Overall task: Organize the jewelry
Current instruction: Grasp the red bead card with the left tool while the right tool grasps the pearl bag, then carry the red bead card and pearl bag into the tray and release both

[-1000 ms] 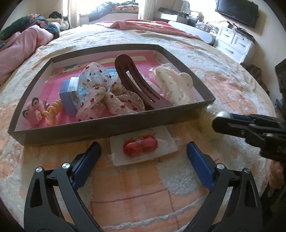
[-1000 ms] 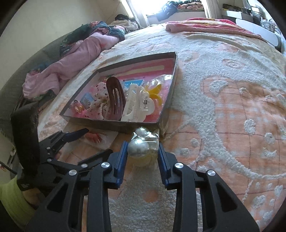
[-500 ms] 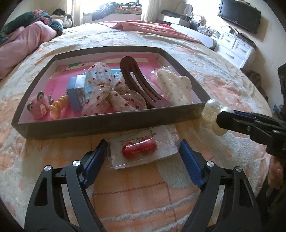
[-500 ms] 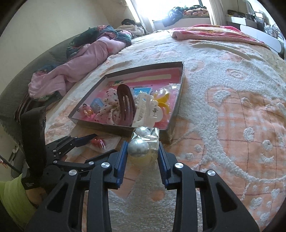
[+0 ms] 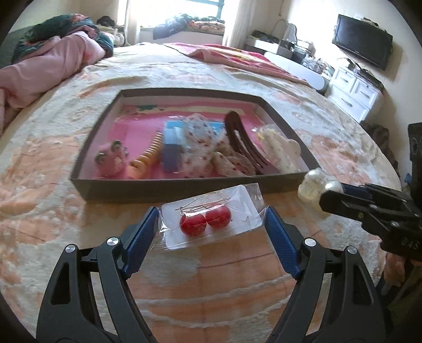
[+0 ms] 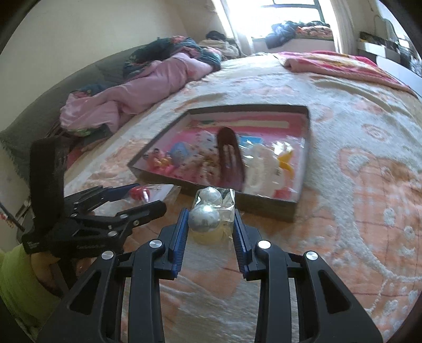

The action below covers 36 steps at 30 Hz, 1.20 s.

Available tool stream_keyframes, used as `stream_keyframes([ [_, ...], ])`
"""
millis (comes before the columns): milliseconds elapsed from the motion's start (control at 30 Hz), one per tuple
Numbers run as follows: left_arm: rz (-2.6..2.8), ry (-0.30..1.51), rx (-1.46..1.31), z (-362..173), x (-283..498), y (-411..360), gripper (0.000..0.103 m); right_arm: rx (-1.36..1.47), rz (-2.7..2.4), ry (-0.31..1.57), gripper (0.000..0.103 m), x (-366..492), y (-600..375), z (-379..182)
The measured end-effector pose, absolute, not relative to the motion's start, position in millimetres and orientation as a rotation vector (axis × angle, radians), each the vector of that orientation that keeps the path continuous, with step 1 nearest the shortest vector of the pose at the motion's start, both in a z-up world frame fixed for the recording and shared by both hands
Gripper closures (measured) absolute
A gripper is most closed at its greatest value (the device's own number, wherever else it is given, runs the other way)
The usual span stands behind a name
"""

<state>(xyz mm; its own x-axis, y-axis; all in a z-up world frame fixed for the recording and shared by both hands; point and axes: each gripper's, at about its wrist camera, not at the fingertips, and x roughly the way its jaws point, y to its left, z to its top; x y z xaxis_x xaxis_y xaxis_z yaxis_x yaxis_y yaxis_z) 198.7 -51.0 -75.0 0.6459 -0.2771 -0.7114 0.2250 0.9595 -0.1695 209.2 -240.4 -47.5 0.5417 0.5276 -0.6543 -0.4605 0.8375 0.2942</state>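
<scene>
A: Two packets, we count. Our left gripper (image 5: 211, 227) pinches the red earring card (image 5: 211, 217), clear of the bed, box (image 5: 168, 190) at twelve o'clock.

B: Our right gripper (image 6: 211, 228) clamps the pearl packet (image 6: 211, 213).

Home bedroom, lived-in

Large bed (image 5: 79, 216) under a peach-and-cream tufted blanket fills the view; crumpled pink duvet (image 5: 44, 68) at 10 o'clock, sunlit window (image 5: 182, 10) with piled clothes on its sill at 12, wall-mounted TV (image 5: 361, 47) above a white drawer unit (image 5: 356, 95) at 2 o'clock
</scene>
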Motion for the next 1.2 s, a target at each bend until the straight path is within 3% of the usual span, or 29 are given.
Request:
stream_keyframes([
  [600, -0.165, 0.740, -0.169, -56.6, 219.3, 8.8, 0.031, 0.060, 0.583, 0.794, 0.072, 237.7, -203.6, -40.9],
  [1200, -0.131, 0.781, -0.116, -73.7, 255.9, -0.3, 0.027, 0.002, 0.459, 0.793, 0.071, 271.8, -207.0, -58.2],
])
